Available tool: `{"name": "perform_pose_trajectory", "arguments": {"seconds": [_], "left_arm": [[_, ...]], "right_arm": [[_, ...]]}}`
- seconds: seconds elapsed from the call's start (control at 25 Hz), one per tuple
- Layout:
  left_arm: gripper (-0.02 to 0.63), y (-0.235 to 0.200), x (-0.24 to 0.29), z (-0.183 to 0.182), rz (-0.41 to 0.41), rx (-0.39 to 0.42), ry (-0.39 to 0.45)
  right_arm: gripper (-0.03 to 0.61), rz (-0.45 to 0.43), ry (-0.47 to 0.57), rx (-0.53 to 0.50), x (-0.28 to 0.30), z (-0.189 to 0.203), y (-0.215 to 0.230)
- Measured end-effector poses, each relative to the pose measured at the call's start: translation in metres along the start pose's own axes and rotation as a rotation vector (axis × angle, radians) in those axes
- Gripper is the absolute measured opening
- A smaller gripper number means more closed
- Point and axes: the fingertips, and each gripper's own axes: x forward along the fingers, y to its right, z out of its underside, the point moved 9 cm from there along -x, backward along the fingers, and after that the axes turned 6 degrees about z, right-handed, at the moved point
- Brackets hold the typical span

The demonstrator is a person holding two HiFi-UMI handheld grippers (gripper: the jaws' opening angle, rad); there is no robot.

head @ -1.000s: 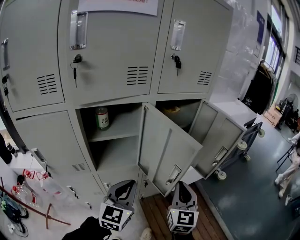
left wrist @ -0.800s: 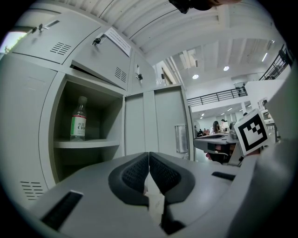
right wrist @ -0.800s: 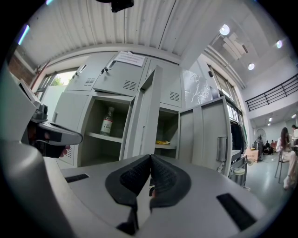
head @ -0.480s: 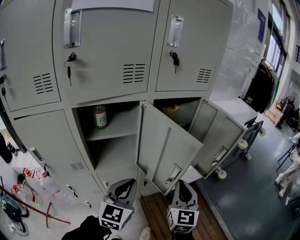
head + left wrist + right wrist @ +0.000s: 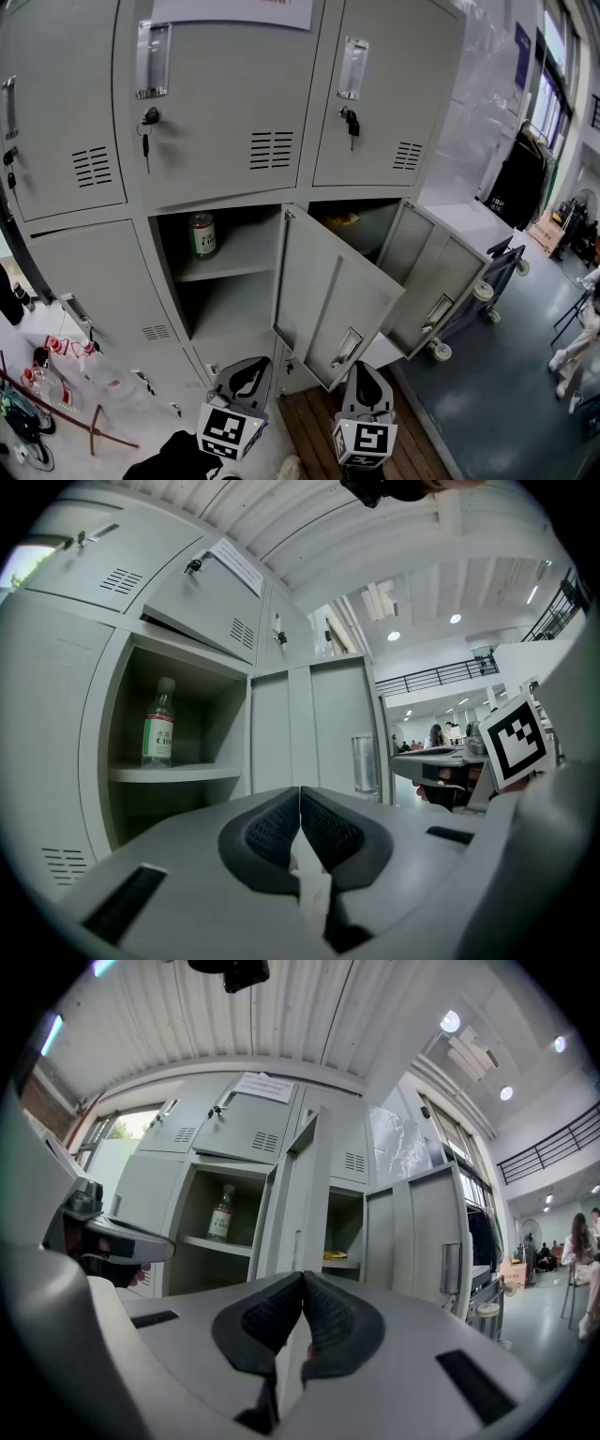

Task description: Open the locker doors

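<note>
A grey bank of lockers fills the head view. Two lower doors stand open: the middle door swung out toward me and the right door swung right. Inside the middle locker a bottle with a green label stands on a shelf; the same bottle shows in the left gripper view. Something yellow lies in the right locker. My left gripper and right gripper are low, in front of the open doors, both shut and empty.
The upper lockers and the lower left door are closed, with keys in the locks. A wheeled trolley stands behind the right door. Clutter lies on the floor at the left. Dark clothes hang at the far right.
The view shifts slightly up and down. Both grippers stay low and shut; the doors have not moved.
</note>
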Motion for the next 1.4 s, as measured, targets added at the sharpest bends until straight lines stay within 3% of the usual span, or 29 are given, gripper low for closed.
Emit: {"name": "perform_pose_trajectory", "arguments": {"seconds": [0.44,1.12,1.4], "left_arm": [[0.025,-0.019,-0.039,-0.007,-0.094,0.015,0.023],[0.025,-0.076,-0.144,0.002,-0.419,-0.009,0.002],[0.023,-0.084,-0.159,0.006,-0.450,-0.018,-0.004]], "right_arm": [[0.017,-0.122,0.039,0.016,0.001,-0.011,-0.048],[0.017,-0.462,0.066,0.023,0.023,-0.023,-0.173],[0.017,-0.510,0.057,0.025,0.026,-0.022,-0.194]]}}
